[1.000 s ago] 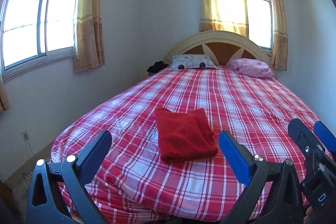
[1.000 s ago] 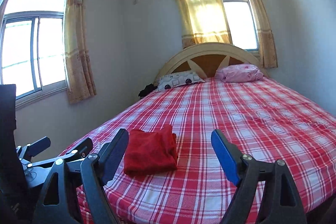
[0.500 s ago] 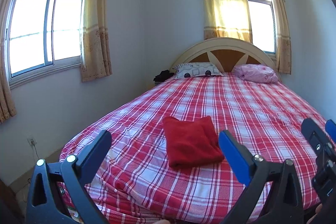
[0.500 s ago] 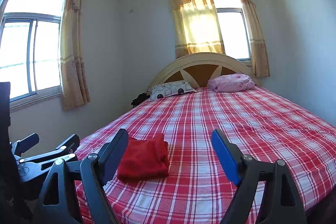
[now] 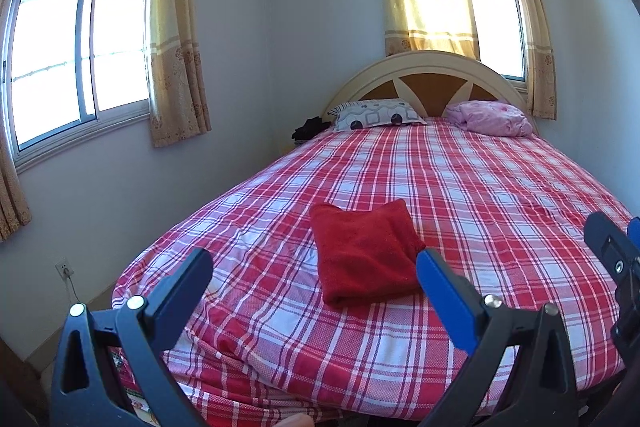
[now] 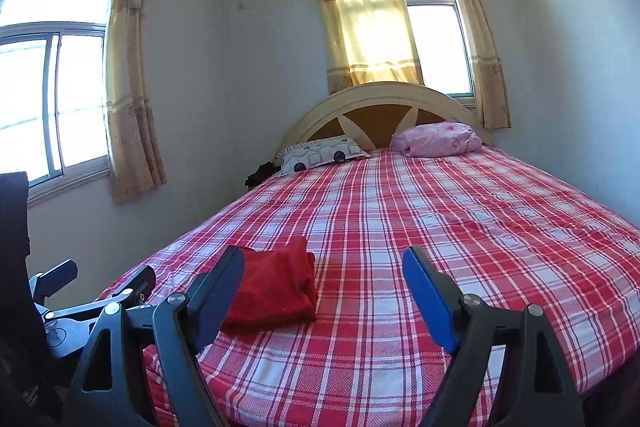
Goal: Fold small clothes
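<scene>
Plaid-sheeted bed [image 5: 480, 187], folded red cloth [image 5: 364, 251], patterned pillow [image 5: 376, 113], pink bundle [image 5: 488, 117]

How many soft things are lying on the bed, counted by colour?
Red: 1, the folded red cloth
Pink: 1, the pink bundle by the headboard
White patterned: 1, the pillow
Total: 3

A dark thing sits at the bed's far corner; whether it lies on the bed is unclear, so it is not counted.

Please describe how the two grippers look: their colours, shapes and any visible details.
Both look alike. The left gripper and the right gripper have black plastic frames with triangular cut-outs and silver screws. Each has two flat, paddle-like jaws with blue inner pads. No cables or sleeves are visible.
</scene>
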